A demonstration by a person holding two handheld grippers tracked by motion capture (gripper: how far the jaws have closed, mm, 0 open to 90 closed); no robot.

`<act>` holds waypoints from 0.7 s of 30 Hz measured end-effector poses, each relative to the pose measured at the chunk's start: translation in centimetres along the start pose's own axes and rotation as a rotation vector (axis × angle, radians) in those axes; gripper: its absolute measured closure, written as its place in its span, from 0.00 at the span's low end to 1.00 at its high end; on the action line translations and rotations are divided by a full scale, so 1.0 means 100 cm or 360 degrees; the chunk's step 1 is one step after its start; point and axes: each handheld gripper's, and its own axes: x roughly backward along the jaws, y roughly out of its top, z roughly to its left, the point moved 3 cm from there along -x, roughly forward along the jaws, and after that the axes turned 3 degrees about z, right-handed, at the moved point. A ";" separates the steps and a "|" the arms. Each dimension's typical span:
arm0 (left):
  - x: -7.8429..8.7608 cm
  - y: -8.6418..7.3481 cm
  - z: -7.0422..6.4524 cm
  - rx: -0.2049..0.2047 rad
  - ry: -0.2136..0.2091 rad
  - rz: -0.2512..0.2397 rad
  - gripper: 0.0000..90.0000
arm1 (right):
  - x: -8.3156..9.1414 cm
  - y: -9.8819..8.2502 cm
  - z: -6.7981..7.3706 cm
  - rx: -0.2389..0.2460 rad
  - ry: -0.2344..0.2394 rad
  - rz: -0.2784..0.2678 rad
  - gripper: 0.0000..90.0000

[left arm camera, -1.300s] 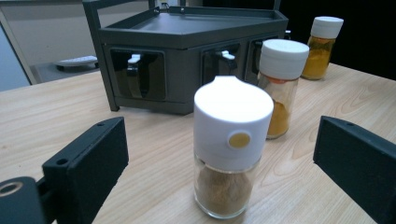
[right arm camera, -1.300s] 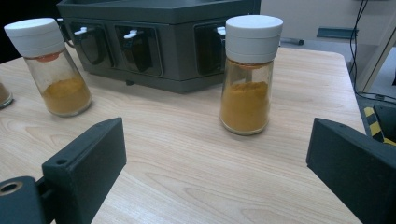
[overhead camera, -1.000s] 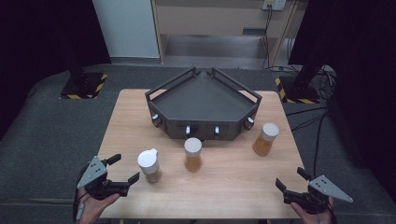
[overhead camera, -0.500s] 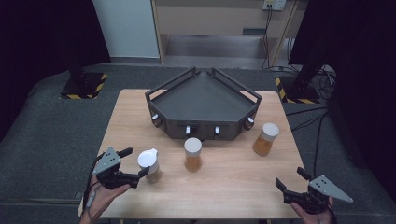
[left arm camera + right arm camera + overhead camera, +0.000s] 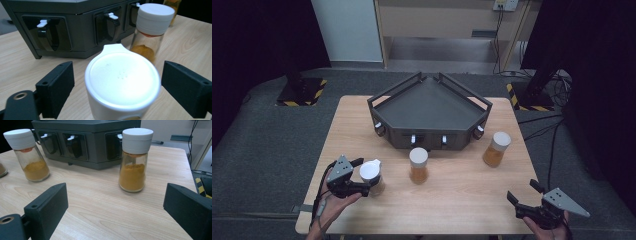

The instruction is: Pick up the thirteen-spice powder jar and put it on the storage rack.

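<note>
At the desk's (image 5: 462,200) near left: left gripper (image 5: 371,176) closing around white-capped spice jar (image 5: 372,176), jaws beside it, not yet pressing. Farther right: two more jars (image 5: 418,165), rack (image 5: 429,112); right gripper (image 5: 522,200) released.

— What colours are seen on the small glass jar with the white lid (image 5: 122,80)?
— White on top, and orange powder is seen in the two other glass jars (image 5: 133,160).
— And the black jaws of the left gripper (image 5: 362,176)?
— Black all over. The rack (image 5: 429,107) is dark grey, the wooden table (image 5: 462,195) pale, and yellow-black stripes (image 5: 302,95) are painted on the floor stands.
</note>
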 end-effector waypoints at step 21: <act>-0.010 -0.012 -0.006 -0.0039 0.0007 -0.0076 0.33 | 0.000 0.000 0.000 0.0003 0.0003 0.0004 0.07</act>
